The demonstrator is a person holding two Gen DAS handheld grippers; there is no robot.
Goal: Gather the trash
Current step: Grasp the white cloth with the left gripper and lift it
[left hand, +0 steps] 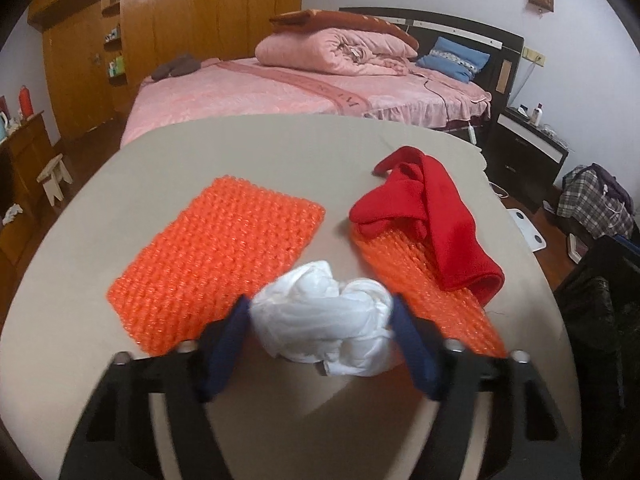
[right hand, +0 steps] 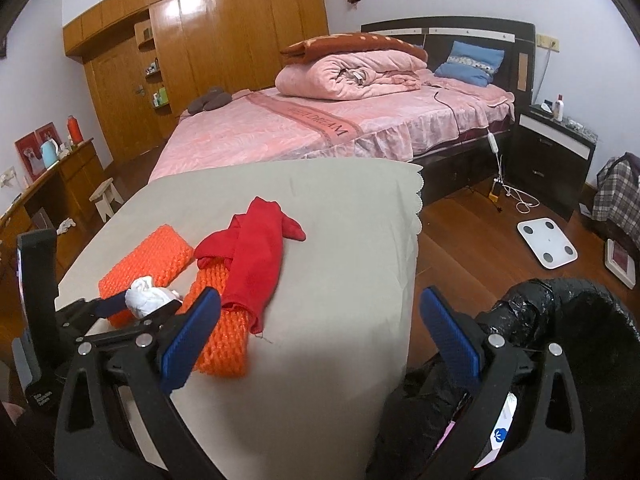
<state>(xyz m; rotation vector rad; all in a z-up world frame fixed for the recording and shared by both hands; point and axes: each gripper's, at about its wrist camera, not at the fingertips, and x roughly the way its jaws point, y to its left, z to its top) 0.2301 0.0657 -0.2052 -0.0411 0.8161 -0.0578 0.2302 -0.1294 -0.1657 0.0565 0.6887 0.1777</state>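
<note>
A crumpled white plastic wad [left hand: 326, 316], glossy and creased, sits low in the centre of the left wrist view, clamped between the 2 blue pads of the left gripper [left hand: 320, 312]; each pad presses a side of it. Whether it is lifted off the table [left hand: 60, 340] or rests on it cannot be told. In the right wrist view the same wad [right hand: 148, 295] appears small at centre left, held by the left gripper [right hand: 138, 300].

Just beyond it lie 2 orange bubble-wrap pieces: a flat one [left hand: 218, 258] at centre left and a longer one [left hand: 424, 296] running from the centre to the lower right, with a red cloth [left hand: 424, 216] draped across its far end. The beige table surface is bare past them up to its far edge, and to the left.

The right gripper [right hand: 318, 338] has its jaws spread wide with nothing between them, hanging over the table's right edge near the bottom of its view. Only this view shows the black trash bag [right hand: 560, 320] at lower right, beside the table and below its level, the table's scalloped far corner, and open wooden floor with a white scale [right hand: 547, 243] beyond.

Farthest, in the upper half of both views, stand a pink bed [left hand: 280, 92] and a wooden wardrobe [left hand: 180, 12].
</note>
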